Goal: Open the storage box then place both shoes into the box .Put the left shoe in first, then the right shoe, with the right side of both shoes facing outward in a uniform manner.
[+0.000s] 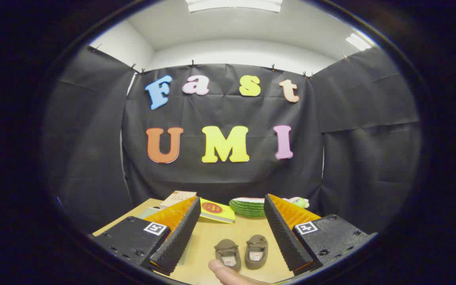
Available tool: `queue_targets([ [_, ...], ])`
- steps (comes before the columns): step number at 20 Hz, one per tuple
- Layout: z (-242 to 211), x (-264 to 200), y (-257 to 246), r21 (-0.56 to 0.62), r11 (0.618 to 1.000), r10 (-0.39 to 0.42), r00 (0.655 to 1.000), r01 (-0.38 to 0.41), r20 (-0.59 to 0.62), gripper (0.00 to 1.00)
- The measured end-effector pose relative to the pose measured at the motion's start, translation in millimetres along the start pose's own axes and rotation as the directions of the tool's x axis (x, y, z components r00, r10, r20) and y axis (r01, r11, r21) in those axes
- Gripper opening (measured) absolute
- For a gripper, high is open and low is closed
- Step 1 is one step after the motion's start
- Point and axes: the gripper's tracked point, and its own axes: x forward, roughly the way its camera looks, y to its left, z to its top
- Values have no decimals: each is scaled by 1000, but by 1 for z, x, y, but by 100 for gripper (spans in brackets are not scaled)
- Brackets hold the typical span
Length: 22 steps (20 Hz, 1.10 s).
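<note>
Pair of small brown shoes (241, 251) sits side by side on the tabletop (236, 233), toes pointing away from the camera, insoles showing. They lie between the two fingers of the claw (228, 231), low and near the camera, touching neither finger. Claw is spread wide, nothing gripped. A fingertip (228, 273) of a person pokes in just on the near side of the shoes, close to the left one of the pair. Beyond the shoes: a yellow booklet with a red round mark (217, 210), tilted. Right of the booklet, a stack of green plates (247, 208), with a small green-and-white item (300, 202) at its right end. Left of the booklet, a light card or box (177, 198), partly behind the left finger.
</note>
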Motion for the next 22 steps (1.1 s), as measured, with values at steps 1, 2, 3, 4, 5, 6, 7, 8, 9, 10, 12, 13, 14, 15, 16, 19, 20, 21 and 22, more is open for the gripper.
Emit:
queue_targets([
  [1, -1, 0, -3, 1, 1000, -5, 1000, 5, -4, 100],
  [2, -3, -1, -4, 5, 1000, -4, 1000, 4, -7, 100],
  [3, -2, -1, -3, 11, 1000, 0, 1000, 0, -6, 100],
  [4, 0, -2, -4, 16, 1000, 2, 1000, -2, 1, 100],
  [5, 3, -3, -5, 21, 1000, 6, 1000, -6, 9, 100],
  [6, 1, -4, -7, 17, 1000, 2, 1000, -3, 11, 100],
  [7, 2, -5, -10, 10, 1000, -5, 1000, 5, 13, 100],
  [8, 0, -5, -11, 2, 1000, -6, 1000, 6, 10, 100],
  [9, -1, -6, -10, -4, 1000, -3, 1000, 3, 7, 100],
  [10, 0, -7, -11, -7, 1000, -6, 1000, 6, 7, 100],
  [12, 1, -7, -9, -12, 1000, -1, 1000, 1, 12, 100],
  [13, 2, -8, -10, -16, 1000, -2, 1000, 2, 21, 100],
  [14, 4, -9, -10, -15, 1000, 0, 1000, 0, 27, 100],
  [15, 4, -10, -9, -11, 1000, 6, 1000, -5, 29, 100],
  [16, 2, -11, -8, -5, 1000, 7, 1000, -7, 27, 100],
  [19, 0, -10, -6, 6, 1000, 15, 1000, -15, 24, 100],
  [20, -1, -9, -5, 6, 1000, 20, 1000, -20, 24, 100],
  [21, -2, -6, -4, 4, 1000, 25, 999, -25, 23, 100],
  [22, -6, -5, -3, 1, 1000, 25, 999, -25, 21, 100],
])
